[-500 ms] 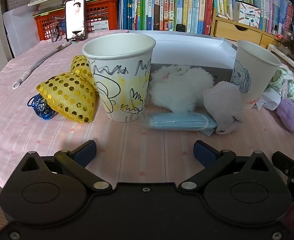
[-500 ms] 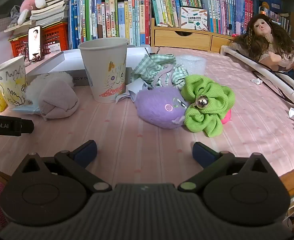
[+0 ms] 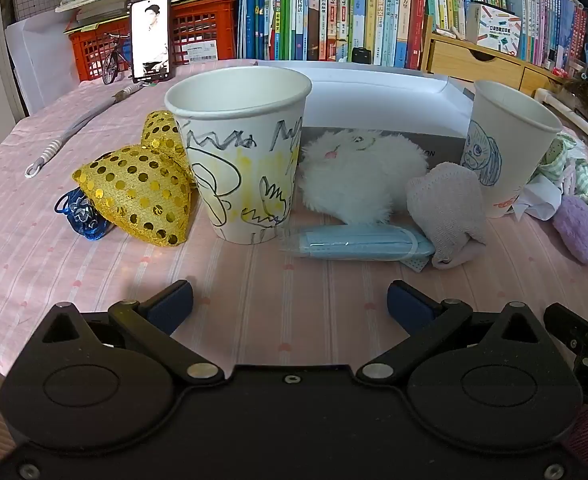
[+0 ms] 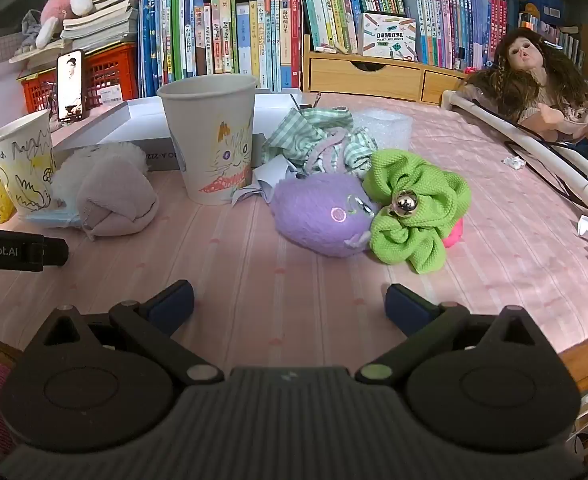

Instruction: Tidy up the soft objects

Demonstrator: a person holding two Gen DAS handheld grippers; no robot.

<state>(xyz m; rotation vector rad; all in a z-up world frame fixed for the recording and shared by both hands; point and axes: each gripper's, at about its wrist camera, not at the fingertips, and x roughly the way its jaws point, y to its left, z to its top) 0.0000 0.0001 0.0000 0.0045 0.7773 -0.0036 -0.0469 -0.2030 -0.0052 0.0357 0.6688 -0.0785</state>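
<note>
Both your left gripper [image 3: 289, 306] and right gripper [image 4: 289, 304] have jaws spread, empty. The purple plush [image 4: 320, 218], just right of the cat cup [image 4: 209, 144], looks light and squashy; pinch its middle.

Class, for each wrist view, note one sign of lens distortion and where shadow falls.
Left wrist: the row of books bows along the top, and shadow pools under the scribbled cup. Right wrist: the white pipe curves, and shadow darkens the pink tablecloth near the jaws.
</note>
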